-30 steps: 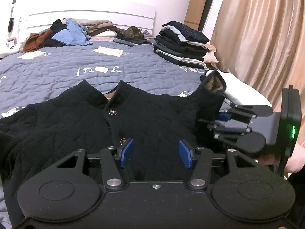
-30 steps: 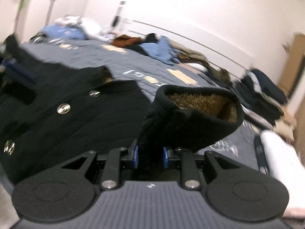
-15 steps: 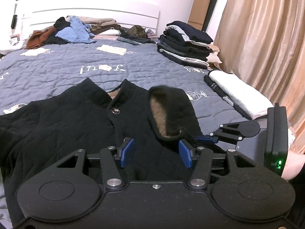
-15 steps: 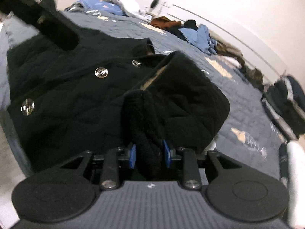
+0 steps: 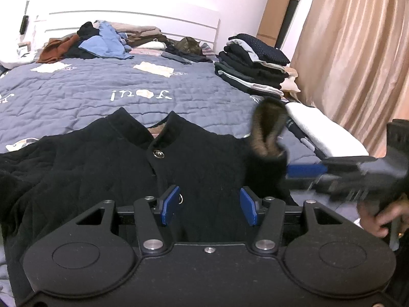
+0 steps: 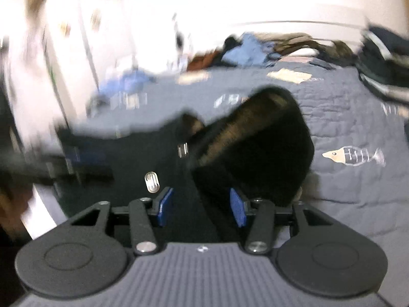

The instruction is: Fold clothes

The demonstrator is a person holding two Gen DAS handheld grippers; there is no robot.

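Observation:
A black quilted jacket [image 5: 107, 168] with metal snap buttons lies front up on the blue-grey bed quilt [image 5: 127, 87]. My left gripper [image 5: 209, 204] hovers open over its lower front, with nothing between the blue pads. The right sleeve's cuff [image 5: 268, 128] stands up at the jacket's right side and shows its brown lining. My right gripper [image 5: 304, 176] is just right of that sleeve. In the blurred right wrist view the right gripper [image 6: 200, 206] has its jaws opening. The sleeve [image 6: 255, 148] lies ahead of the pads and they do not press on it.
A stack of folded dark clothes [image 5: 253, 69] sits at the bed's far right. A loose heap of clothes [image 5: 107, 43] lies by the white headboard. A white folded item [image 5: 324, 133] rests near the right edge, with a beige curtain [image 5: 358, 51] behind. A person's hand [image 5: 378, 217] holds the right gripper.
The right gripper's jaws were shut on the sleeve and now stand apart. The gripper has rolled and drawn back to the right. The cuff lay across the jacket's front and now stands at the right side.

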